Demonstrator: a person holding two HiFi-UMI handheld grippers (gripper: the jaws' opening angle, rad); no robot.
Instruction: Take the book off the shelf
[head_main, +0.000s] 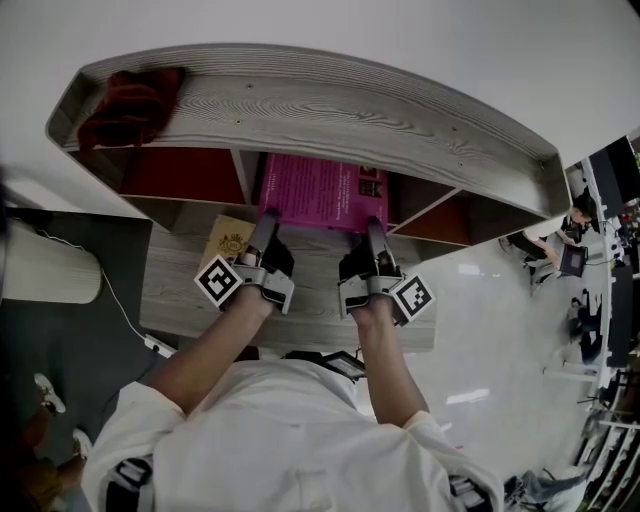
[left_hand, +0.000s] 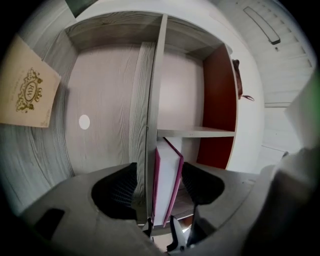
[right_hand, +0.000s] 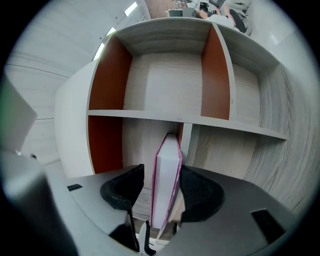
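A magenta hardback book (head_main: 320, 190) lies with its cover up on the grey wooden shelf unit (head_main: 330, 110), its near edge sticking out of a middle compartment. My left gripper (head_main: 268, 222) stands at the book's near left corner and my right gripper (head_main: 372, 228) at its near right corner. In the left gripper view the book (left_hand: 165, 185) sits edge-on between the wide-apart jaws of the left gripper (left_hand: 159, 187), with a gap on the left side. In the right gripper view the book (right_hand: 166, 185) stands between the right gripper's (right_hand: 162, 190) spread jaws, unpressed.
A tan booklet with a gold crest (head_main: 228, 240) lies on the shelf ledge left of the left gripper. A dark red cloth (head_main: 130, 105) sits on the unit's top at the left end. A white cylinder (head_main: 45, 270) and a cable lie at the left.
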